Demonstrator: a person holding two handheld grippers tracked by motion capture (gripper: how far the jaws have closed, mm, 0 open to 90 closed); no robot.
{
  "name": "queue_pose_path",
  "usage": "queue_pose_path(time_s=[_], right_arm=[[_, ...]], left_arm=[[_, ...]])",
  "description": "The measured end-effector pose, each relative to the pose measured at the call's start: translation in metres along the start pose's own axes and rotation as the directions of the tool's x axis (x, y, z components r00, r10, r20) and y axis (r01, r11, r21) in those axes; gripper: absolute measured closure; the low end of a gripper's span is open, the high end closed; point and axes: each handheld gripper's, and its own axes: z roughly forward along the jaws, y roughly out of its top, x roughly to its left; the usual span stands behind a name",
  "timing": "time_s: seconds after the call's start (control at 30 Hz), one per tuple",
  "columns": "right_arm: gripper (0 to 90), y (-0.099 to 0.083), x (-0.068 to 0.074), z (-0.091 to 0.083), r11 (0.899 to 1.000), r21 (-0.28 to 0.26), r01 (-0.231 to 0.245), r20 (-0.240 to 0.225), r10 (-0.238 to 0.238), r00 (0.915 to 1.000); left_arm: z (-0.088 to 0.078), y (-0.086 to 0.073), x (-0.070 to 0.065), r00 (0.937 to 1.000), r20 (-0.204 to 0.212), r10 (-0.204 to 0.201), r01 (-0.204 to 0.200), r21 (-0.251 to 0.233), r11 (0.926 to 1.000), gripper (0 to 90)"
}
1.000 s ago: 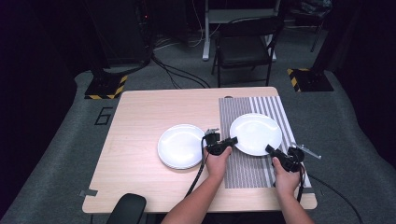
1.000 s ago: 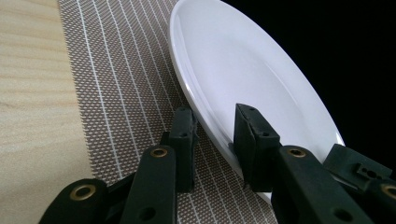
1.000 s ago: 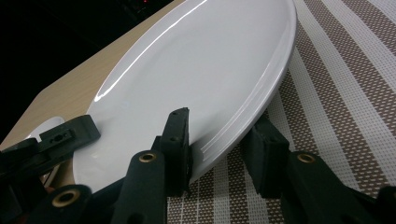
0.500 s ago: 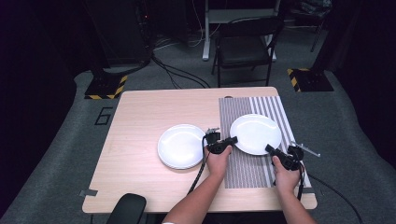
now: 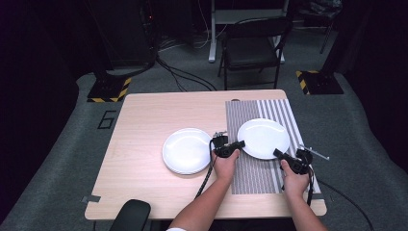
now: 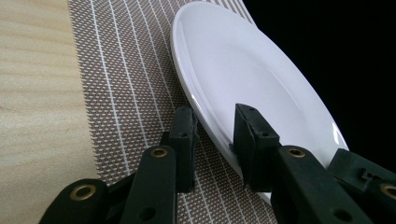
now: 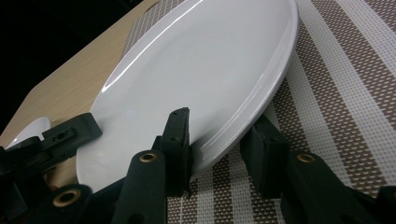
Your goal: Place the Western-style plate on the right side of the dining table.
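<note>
A white plate (image 5: 263,137) lies on a striped placemat (image 5: 255,174) at the right of the wooden table (image 5: 144,115). My left gripper (image 5: 239,143) is at its near left rim and my right gripper (image 5: 277,153) at its near right rim. In the left gripper view the jaws of my left gripper (image 6: 215,128) clamp the plate's rim (image 6: 243,70), one jaw on top and one outside. In the right gripper view my right gripper (image 7: 219,135) grips the rim (image 7: 201,84) the same way, with my left gripper (image 7: 60,135) across the plate.
A second white plate (image 5: 186,150) sits on bare wood to the left of the placemat. A dark rounded object (image 5: 130,215) lies at the table's near left edge. A folding chair (image 5: 255,48) stands beyond the table's far side.
</note>
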Motion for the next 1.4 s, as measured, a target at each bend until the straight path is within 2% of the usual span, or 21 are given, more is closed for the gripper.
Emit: queue_pose_path(time_s=[0.03,0.13,0.17,0.53,0.6,0.7,0.77,0.83,0.87,1.0,1.17,1.2,1.23,1.4], right_arm=[[62.9,0.000,0.000,0.000,1.000,0.001,-0.007,0.003,0.007,1.0000],[62.6,0.000,0.000,0.001,1.000,0.005,0.007,0.011,-0.007,0.9999],[62.6,0.000,0.001,0.001,1.000,0.005,0.012,0.011,-0.012,0.9999],[62.5,0.000,-0.001,0.003,1.000,0.022,0.003,0.023,-0.003,0.9997],[62.5,0.000,-0.002,0.003,1.000,0.023,0.006,0.022,-0.007,0.9997],[62.4,0.000,-0.003,0.004,1.000,0.023,0.008,0.023,-0.008,0.9997],[62.2,0.001,-0.003,0.004,1.000,0.024,-0.004,0.030,0.004,0.9995],[62.1,0.001,-0.004,0.005,1.000,0.028,-0.004,0.027,0.003,0.9996],[62.0,0.001,-0.004,0.006,1.000,0.027,-0.013,0.030,0.012,0.9995],[62.3,0.002,-0.006,0.006,1.000,0.029,0.000,0.029,-0.001,0.9996],[62.1,0.003,-0.007,0.005,1.000,0.030,-0.008,0.042,0.007,0.9991],[62.1,0.003,-0.008,0.006,1.000,0.029,-0.006,0.043,0.004,0.9991],[62.1,0.003,-0.008,0.006,1.000,0.029,-0.006,0.043,0.005,0.9991],[62.7,0.003,-0.009,0.004,1.000,0.030,-0.009,0.051,0.007,0.9987]], left_arm=[[0.001,0.000,0.000,0.9999,0.002,-0.011,0.011,0.000,0.9999,69.6],[0.002,-0.001,0.001,1.0000,-0.002,-0.005,0.005,0.008,1.0000,69.7],[0.002,-0.001,0.000,0.9998,-0.002,-0.018,0.018,0.007,0.9998,69.7],[0.005,-0.002,0.002,0.9999,-0.012,-0.008,0.008,0.025,0.9997,69.6],[0.005,-0.002,0.001,0.9996,-0.013,-0.025,0.025,0.020,0.9995,69.6],[0.006,-0.002,0.001,0.9996,-0.013,-0.024,0.024,0.018,0.9996,69.6],[0.006,-0.002,0.002,0.9999,-0.013,-0.002,0.002,0.025,0.9997,69.6],[0.006,-0.002,0.001,0.9998,-0.012,-0.015,0.015,0.024,0.9996,69.6],[0.006,-0.002,0.001,0.9999,-0.014,-0.002,0.003,0.027,0.9996,69.6],[0.007,-0.002,0.000,0.9999,-0.010,-0.010,0.010,0.027,0.9996,69.5],[0.007,-0.002,0.001,1.0000,-0.007,0.006,-0.005,0.033,0.9994,69.6],[0.007,-0.002,0.000,1.0000,-0.007,-0.006,0.006,0.031,0.9995,69.6],[0.007,-0.002,0.000,1.0000,-0.007,0.006,-0.006,0.030,0.9995,69.6],[0.006,-0.003,-0.001,1.0000,-0.009,0.004,-0.003,0.033,0.9994,69.4]])
